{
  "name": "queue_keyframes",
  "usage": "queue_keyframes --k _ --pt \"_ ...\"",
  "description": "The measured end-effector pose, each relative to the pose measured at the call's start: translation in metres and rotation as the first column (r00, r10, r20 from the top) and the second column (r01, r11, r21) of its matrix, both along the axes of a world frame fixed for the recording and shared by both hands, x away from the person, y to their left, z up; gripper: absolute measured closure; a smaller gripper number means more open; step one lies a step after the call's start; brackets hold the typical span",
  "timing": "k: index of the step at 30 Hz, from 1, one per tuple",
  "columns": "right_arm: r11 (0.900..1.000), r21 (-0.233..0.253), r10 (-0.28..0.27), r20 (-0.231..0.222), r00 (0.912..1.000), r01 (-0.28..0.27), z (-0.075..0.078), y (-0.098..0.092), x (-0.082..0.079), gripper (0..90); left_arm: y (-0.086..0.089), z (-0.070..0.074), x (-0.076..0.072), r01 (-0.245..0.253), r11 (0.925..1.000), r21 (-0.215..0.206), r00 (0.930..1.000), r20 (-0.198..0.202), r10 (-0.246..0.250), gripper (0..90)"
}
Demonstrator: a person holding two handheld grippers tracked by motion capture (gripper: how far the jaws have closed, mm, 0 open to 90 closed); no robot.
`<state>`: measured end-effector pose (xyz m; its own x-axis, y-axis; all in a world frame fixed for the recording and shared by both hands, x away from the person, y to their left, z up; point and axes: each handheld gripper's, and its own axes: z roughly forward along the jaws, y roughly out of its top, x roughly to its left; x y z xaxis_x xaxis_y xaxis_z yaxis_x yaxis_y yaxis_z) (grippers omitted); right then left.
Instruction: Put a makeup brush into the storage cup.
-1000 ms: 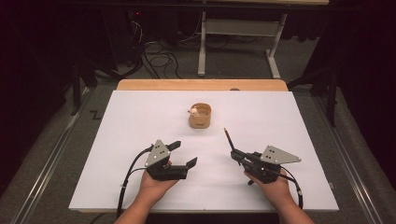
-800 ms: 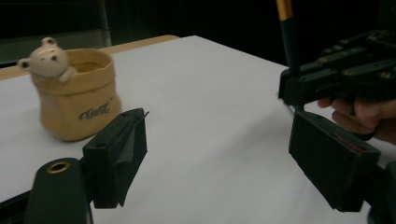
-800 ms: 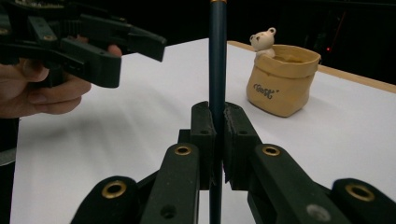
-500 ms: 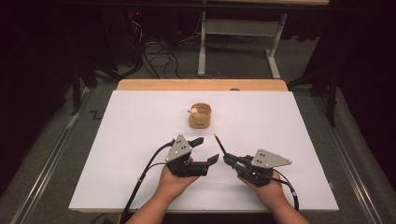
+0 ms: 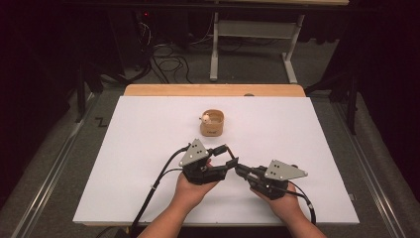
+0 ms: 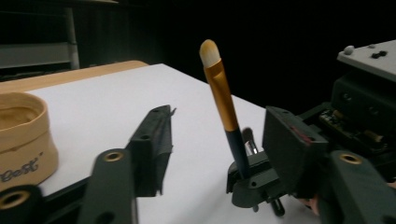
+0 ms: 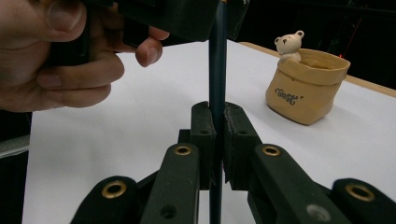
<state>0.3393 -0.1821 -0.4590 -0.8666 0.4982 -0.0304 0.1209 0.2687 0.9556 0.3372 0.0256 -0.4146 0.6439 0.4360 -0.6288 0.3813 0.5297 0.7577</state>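
R gripper pinches the makeup brush by its dark handle, bristles up, axis near upright. L gripper is spread w/ the brush between its jaws, nearer than the bear pouch farther up the table.

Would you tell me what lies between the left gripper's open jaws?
The brush, standing upright in the left gripper view, clamped lower down by the right gripper.
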Motion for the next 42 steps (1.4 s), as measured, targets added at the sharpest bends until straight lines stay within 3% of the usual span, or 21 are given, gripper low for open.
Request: queue_keyframes --k 7,14,20,25,29,33,42 --pt "1.000 -0.003 -0.004 0.001 1.0000 0.004 0.000 0.000 0.000 85.2 0.000 0.001 0.000 0.022 0.9995 -0.020 0.9993 -0.028 -0.023 63.0" --pt "1.000 -0.006 -0.005 0.006 1.0000 0.005 0.000 0.000 0.000 85.1 0.001 0.003 0.000 0.029 0.9988 -0.039 0.9991 -0.029 -0.030 78.1" --pt "1.000 -0.021 -0.014 0.021 0.9997 0.014 -0.001 0.002 0.000 84.1 -0.001 0.004 -0.002 0.064 0.9968 -0.048 0.9972 -0.036 -0.066 83.2" --pt "1.000 -0.022 -0.018 0.019 0.9997 0.018 -0.001 0.001 0.000 82.4 -0.001 0.004 -0.003 0.065 0.9964 -0.054 0.9974 -0.028 -0.067 83.7" --pt "0.999 -0.039 -0.024 0.004 0.9997 0.024 -0.002 0.001 0.000 66.9 0.002 0.008 -0.003 0.049 0.9967 -0.065 0.9986 -0.016 -0.050 83.7" --pt "0.998 -0.044 -0.034 -0.004 0.9994 0.033 -0.002 0.001 0.003 49.7 0.006 0.009 -0.001 0.020 0.9989 -0.043 0.9998 0.001 -0.020 83.7" --pt "0.996 -0.023 -0.086 -0.021 0.9961 0.086 0.001 -0.006 0.005 31.2 0.017 0.011 0.001 -0.042 0.9990 -0.019 0.9989 0.023 0.042 83.7"
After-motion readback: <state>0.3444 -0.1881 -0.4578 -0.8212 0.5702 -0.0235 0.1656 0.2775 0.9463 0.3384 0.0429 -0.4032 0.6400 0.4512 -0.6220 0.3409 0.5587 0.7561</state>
